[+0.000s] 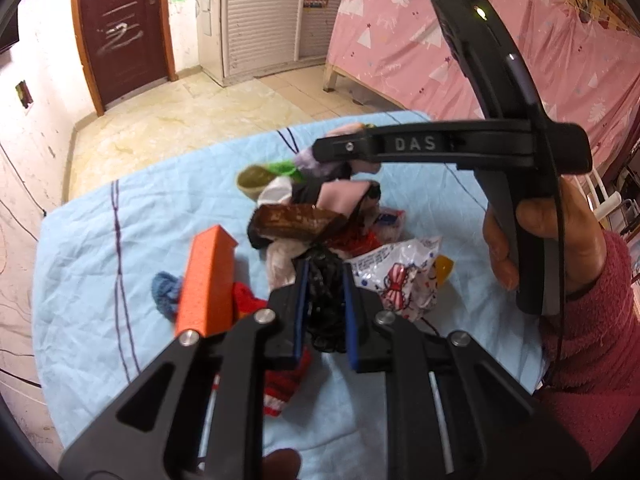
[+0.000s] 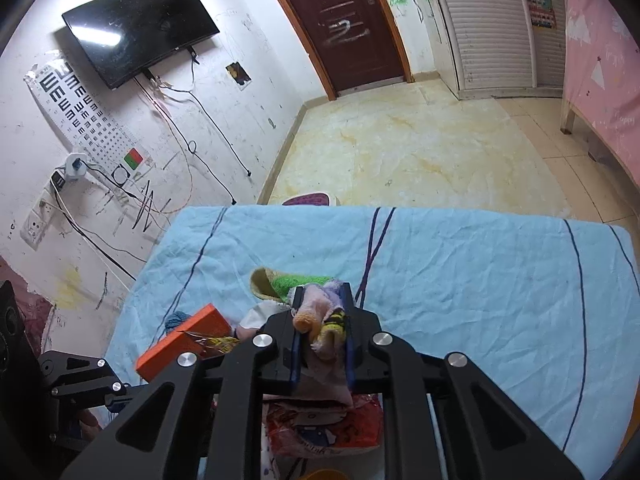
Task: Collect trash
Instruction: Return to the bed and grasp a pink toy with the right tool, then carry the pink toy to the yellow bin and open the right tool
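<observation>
- On the left of the left wrist view, a crumpled light-blue cloth (image 1: 80, 248) with thin dark stripes covers the table, and a knitted blue piece (image 1: 165, 289) lies just beside a rectangular orange box (image 1: 208, 280) with a matte, finely dotted face.
- In the middle, the left gripper (image 1: 325, 300) is clenched on a black, lacy, netted scrap (image 1: 325, 280), its 2 blue pads pressing either side.
- Beyond it the trash pile holds a glossy brown wrapper (image 1: 296, 220), a red knitted piece (image 1: 286, 380) and a yellowish cup-shaped item (image 1: 253, 182).
- To the right lies a crinkled white printed plastic bag (image 1: 396, 276).
- At far right, a hand (image 1: 540, 236) in a fuzzy pink sleeve holds the other tool.
- In the right wrist view, the right gripper (image 2: 322, 320) is clenched on a soft, rolled pastel terry cloth (image 2: 320, 320) above the pile.
</observation>
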